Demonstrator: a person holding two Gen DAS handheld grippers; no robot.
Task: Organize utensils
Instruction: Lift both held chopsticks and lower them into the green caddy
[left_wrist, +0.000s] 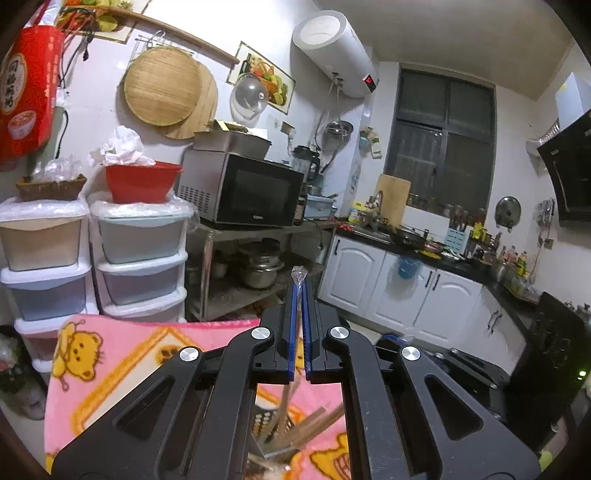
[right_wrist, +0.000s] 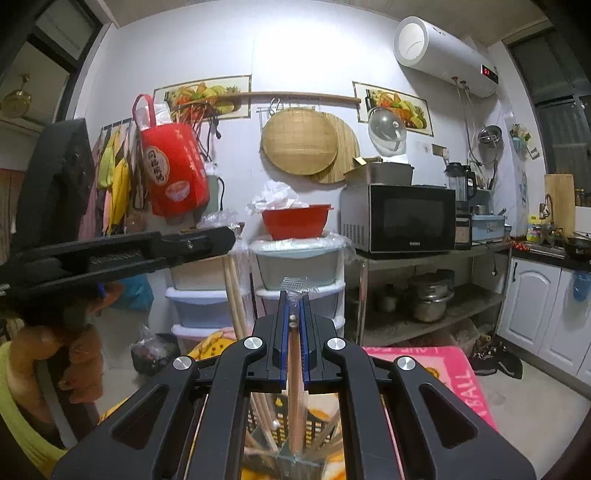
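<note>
Your right gripper (right_wrist: 294, 295) is clamped on a plastic-wrapped pair of chopsticks (right_wrist: 295, 354), two round tips showing between the blue pads, crinkled wrapper poking past them. The sticks hang down into the black slotted utensil holder (right_wrist: 286, 417) below, where more wooden chopsticks lean; their count is unclear. Your left gripper (left_wrist: 299, 291) is closed on another wrapped pair (left_wrist: 290, 391), clear wrapper sticking out at the tips. Both grippers point nearly level over the pink cartoon blanket (left_wrist: 122, 362). From the right view, the left gripper sits higher, to the left.
</note>
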